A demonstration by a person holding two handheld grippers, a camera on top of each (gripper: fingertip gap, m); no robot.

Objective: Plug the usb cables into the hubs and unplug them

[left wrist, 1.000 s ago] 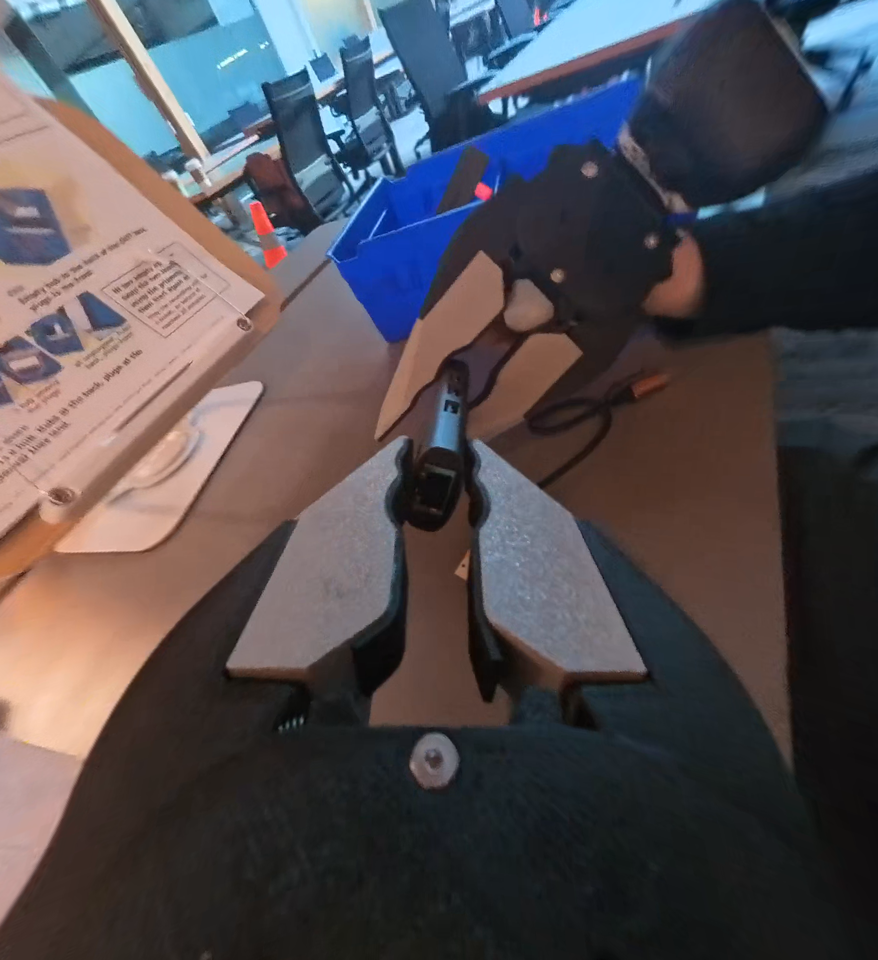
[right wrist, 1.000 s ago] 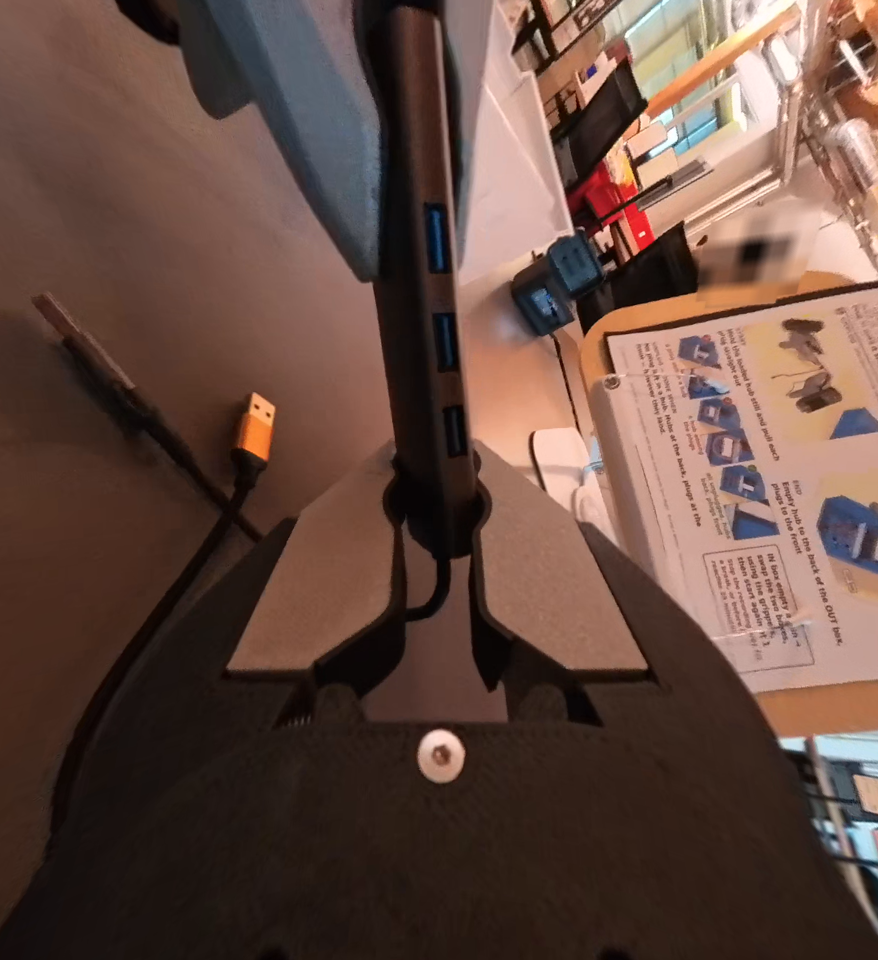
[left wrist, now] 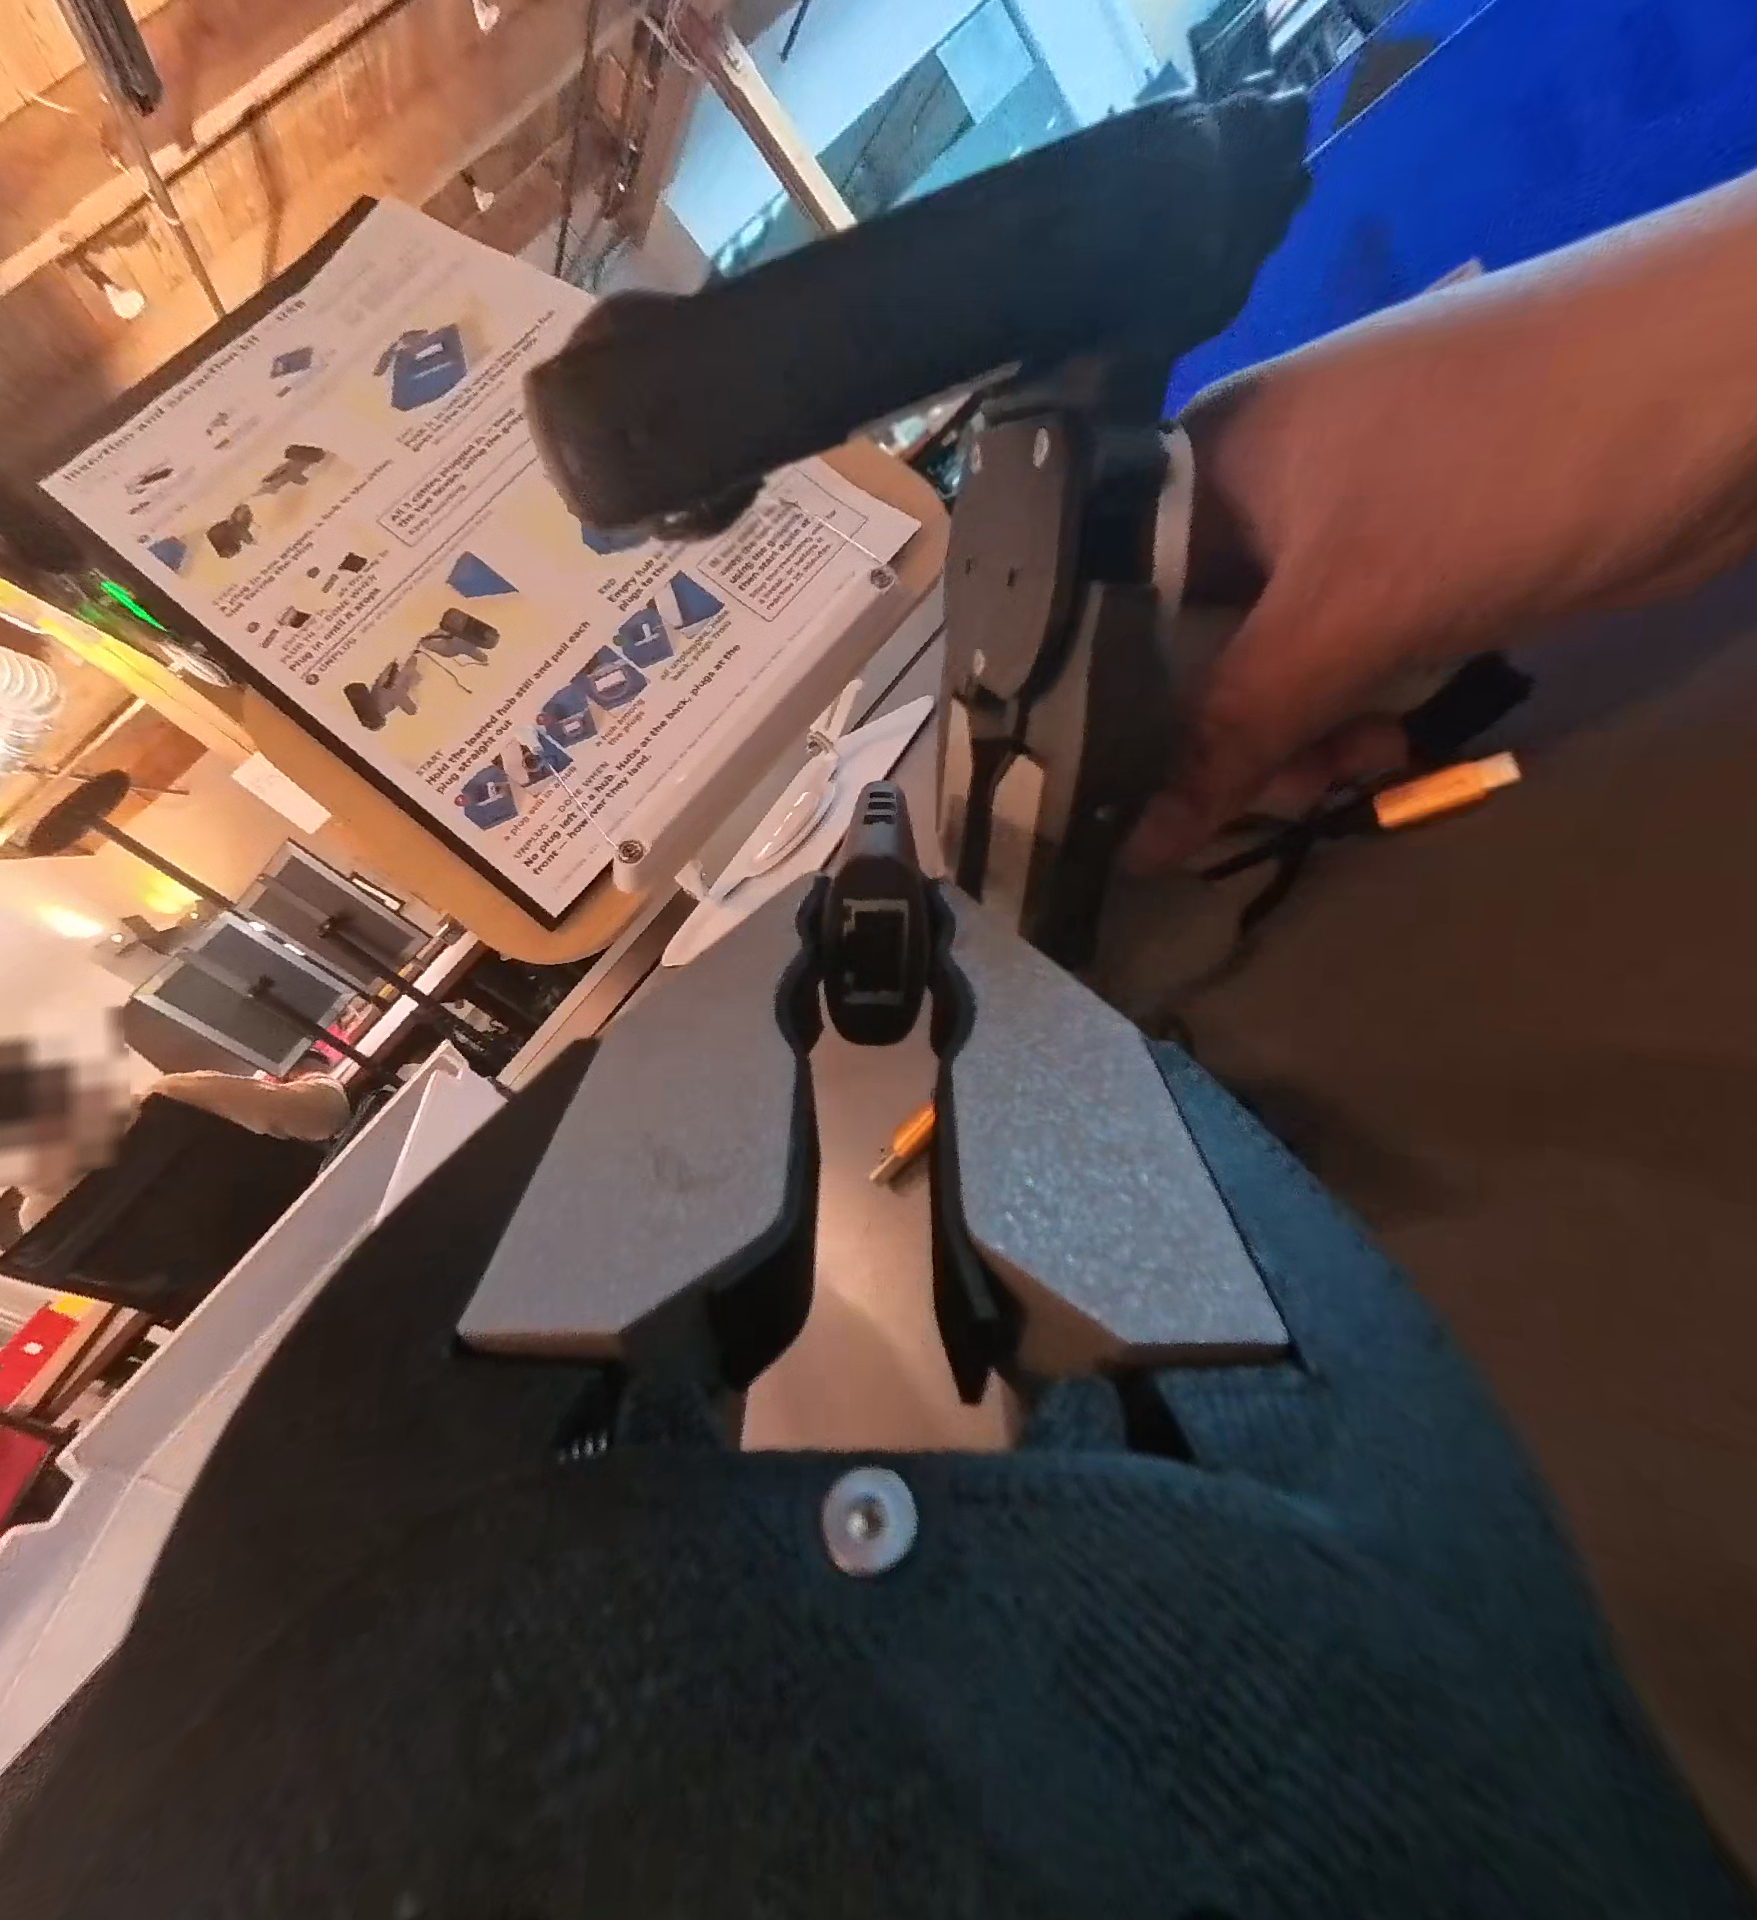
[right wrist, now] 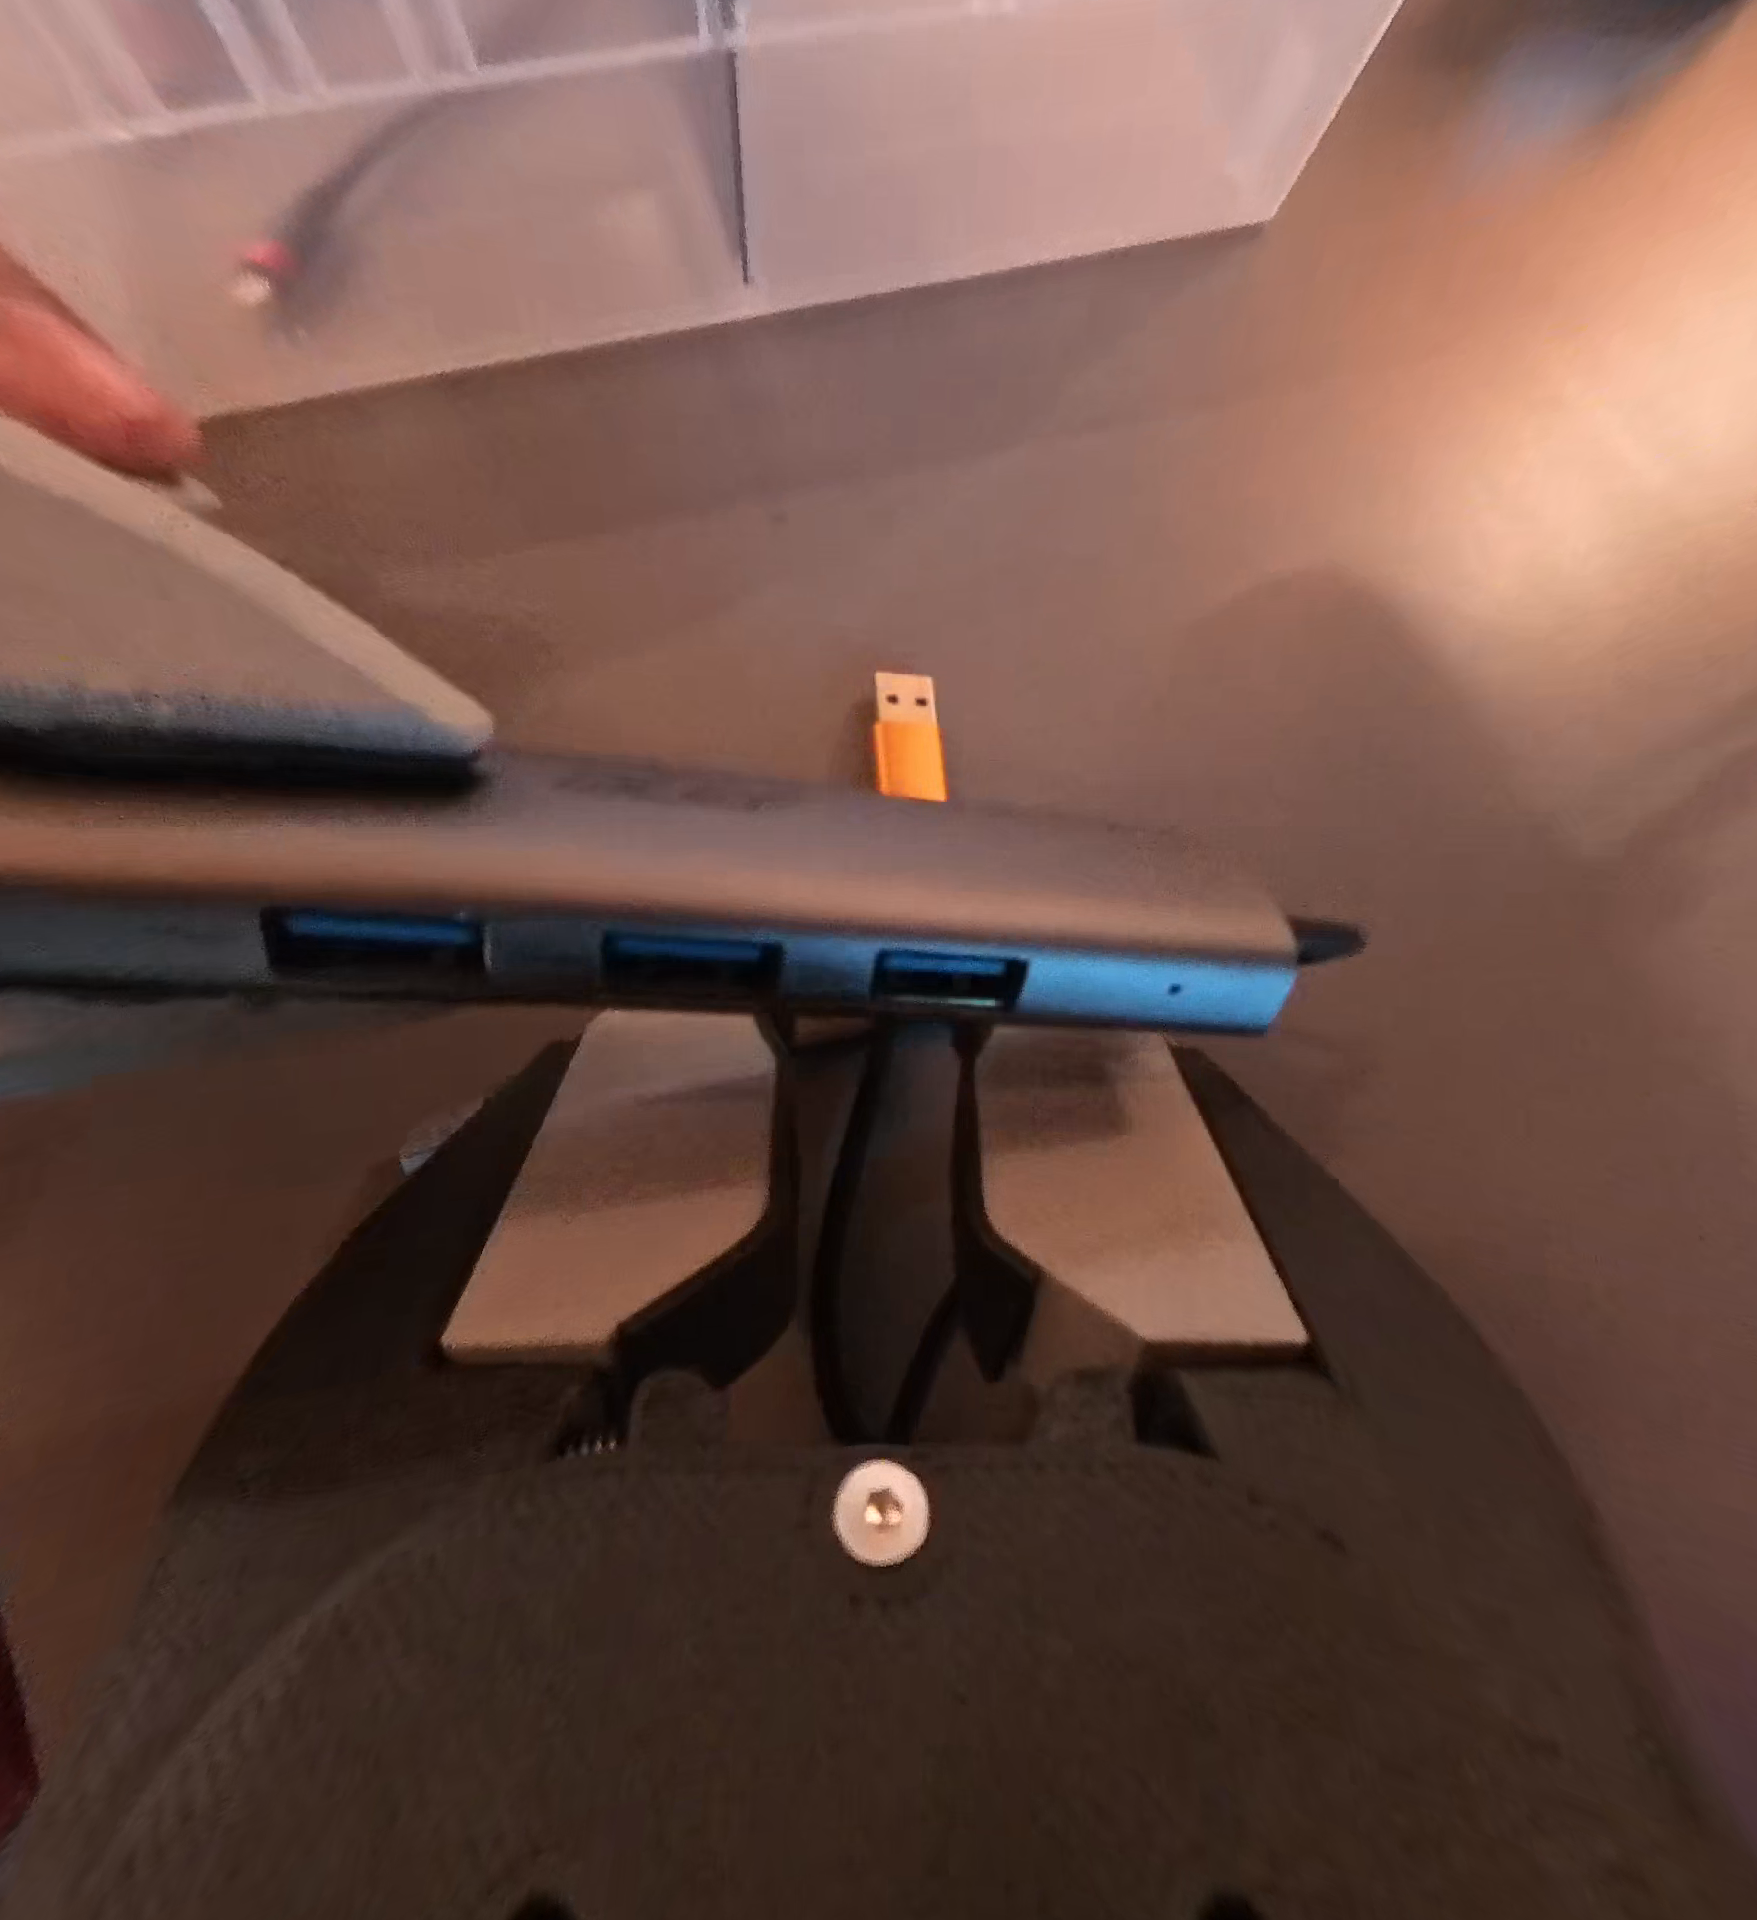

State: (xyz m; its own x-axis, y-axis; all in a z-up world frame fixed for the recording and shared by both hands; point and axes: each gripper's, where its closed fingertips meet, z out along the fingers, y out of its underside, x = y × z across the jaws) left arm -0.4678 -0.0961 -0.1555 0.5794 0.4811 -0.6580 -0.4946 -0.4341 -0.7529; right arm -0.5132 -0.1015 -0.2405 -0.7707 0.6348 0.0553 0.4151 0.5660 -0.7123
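Hub (right wrist: 645, 862) with three blue ports, left jaws clamping it, right jaws clamping black plug (right wrist: 900, 1174).

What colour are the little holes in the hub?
Blue ports on the grey hub, clearest in the right wrist view.

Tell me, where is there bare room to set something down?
Bare table lies right of the hub, between the clear bin and the right gripper. Crowded: the orange plug behind the hub, and the cables by the hand.
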